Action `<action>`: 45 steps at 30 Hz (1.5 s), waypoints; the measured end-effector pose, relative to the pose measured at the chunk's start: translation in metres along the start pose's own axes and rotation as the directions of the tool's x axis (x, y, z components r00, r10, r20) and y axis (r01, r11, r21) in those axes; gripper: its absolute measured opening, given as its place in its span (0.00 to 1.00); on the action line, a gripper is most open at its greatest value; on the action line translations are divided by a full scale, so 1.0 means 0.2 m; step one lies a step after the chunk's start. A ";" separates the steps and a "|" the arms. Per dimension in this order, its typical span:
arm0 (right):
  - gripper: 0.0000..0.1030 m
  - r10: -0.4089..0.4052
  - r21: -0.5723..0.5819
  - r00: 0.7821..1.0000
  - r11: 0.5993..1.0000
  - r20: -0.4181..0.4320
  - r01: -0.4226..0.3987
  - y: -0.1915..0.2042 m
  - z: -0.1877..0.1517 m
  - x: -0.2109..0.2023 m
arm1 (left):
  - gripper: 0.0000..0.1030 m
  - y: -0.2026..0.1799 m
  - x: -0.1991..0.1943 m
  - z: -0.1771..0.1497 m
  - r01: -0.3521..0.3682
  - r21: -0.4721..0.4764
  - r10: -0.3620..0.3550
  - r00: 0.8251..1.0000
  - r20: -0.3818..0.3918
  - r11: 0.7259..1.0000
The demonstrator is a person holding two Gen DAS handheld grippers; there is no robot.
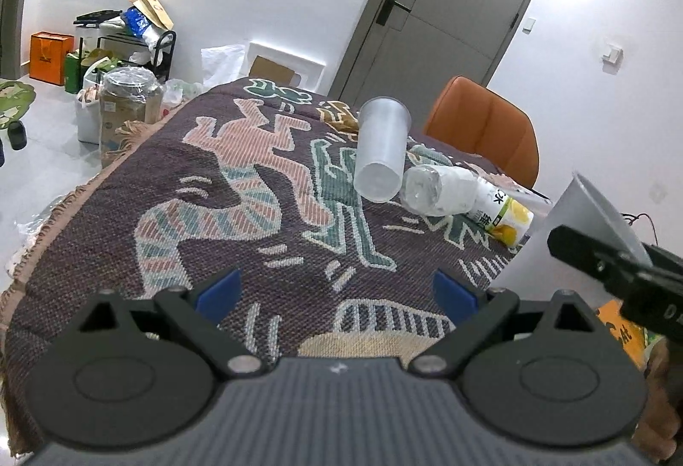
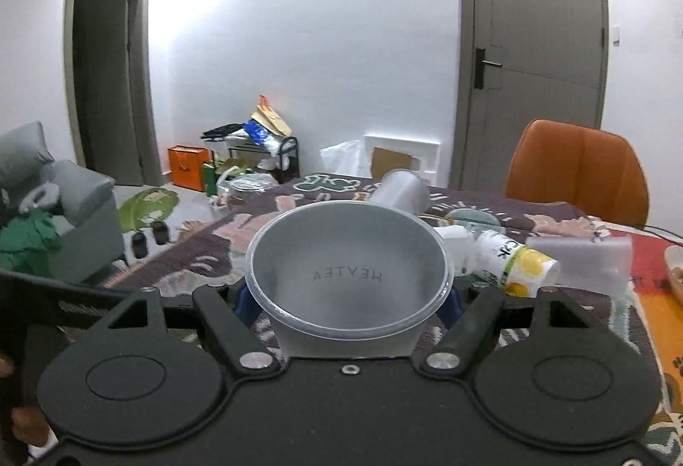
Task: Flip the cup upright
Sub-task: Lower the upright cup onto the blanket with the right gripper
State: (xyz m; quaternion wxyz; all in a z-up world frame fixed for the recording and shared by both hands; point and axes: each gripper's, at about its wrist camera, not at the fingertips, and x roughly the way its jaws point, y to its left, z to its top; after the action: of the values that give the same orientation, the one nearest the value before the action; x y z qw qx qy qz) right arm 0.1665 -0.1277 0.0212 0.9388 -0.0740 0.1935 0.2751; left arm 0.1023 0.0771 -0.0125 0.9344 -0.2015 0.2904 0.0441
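My right gripper is shut on a frosted plastic cup, held above the table with its open mouth tilted up toward the camera; HEYTEA lettering shows through its wall. In the left wrist view this cup appears at the right edge, gripped by the right gripper's black fingers. My left gripper is open and empty, low over the patterned tablecloth. A second frosted cup lies on its side mid-table, also seen in the right wrist view.
A crumpled cup with a lemon label lies next to the fallen cup. Another clear cup lies at the right. An orange chair stands behind the table. Bags and boxes crowd the floor at left.
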 end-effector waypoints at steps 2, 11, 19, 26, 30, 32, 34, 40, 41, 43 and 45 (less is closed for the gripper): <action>0.72 -0.004 0.014 1.000 1.000 -0.008 0.004 -0.01 -0.02 0.01 | 0.93 0.00 0.00 -0.01 -0.003 0.001 0.003 1.000 -0.004 1.000; 0.73 -0.007 0.026 1.000 1.000 -0.021 0.008 -0.03 -0.09 0.04 | 0.93 0.00 0.05 -0.03 -0.013 0.004 0.013 1.000 -0.025 1.000; 0.76 -0.007 0.033 0.998 0.999 -0.055 0.008 -0.02 -0.11 0.05 | 0.93 -0.01 0.06 -0.03 -0.014 0.008 0.015 1.000 -0.027 1.000; 0.76 -0.001 0.039 0.999 0.999 -0.052 0.003 -0.03 -0.10 0.05 | 0.93 -0.01 0.05 -0.03 -0.015 0.010 0.015 1.000 -0.026 1.000; 0.87 0.007 0.053 0.998 0.999 -0.067 -0.003 -0.04 -0.10 0.02 | 0.93 -0.02 0.03 -0.02 -0.010 0.016 0.010 1.000 -0.019 1.000; 0.90 0.013 0.067 0.998 0.998 -0.056 -0.009 -0.05 -0.09 -0.02 | 0.93 -0.04 0.01 -0.01 -0.005 0.027 0.006 1.000 -0.009 1.000; 0.94 0.012 0.075 0.999 0.997 -0.048 -0.008 -0.06 -0.09 -0.06 | 0.93 -0.06 -0.02 -0.01 0.000 0.042 0.000 1.000 0.006 0.999; 1.00 0.014 0.117 0.999 0.993 -0.030 -0.011 -0.10 -0.12 -0.20 | 0.96 -0.16 -0.13 -0.02 0.000 0.121 -0.006 0.999 0.051 0.993; 1.00 0.014 0.121 1.000 0.993 -0.026 -0.011 -0.11 -0.12 -0.22 | 0.96 -0.18 -0.14 -0.03 0.000 0.133 -0.008 0.998 0.057 0.991; 1.00 0.014 0.133 1.000 0.991 -0.022 -0.011 -0.12 -0.14 -0.26 | 0.96 -0.20 -0.17 -0.05 0.003 0.148 -0.013 0.998 0.064 0.989; 1.00 0.015 0.149 1.000 0.989 -0.016 -0.012 -0.14 -0.16 -0.31 | 0.96 -0.22 -0.20 -0.07 0.002 0.159 -0.013 0.998 0.068 0.987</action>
State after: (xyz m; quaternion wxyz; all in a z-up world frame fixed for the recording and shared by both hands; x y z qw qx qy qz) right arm 0.1240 -0.1890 0.0187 0.9382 -0.0046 0.2219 0.2657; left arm 0.0704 0.0329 0.0153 0.9571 -0.1261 0.2597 0.0242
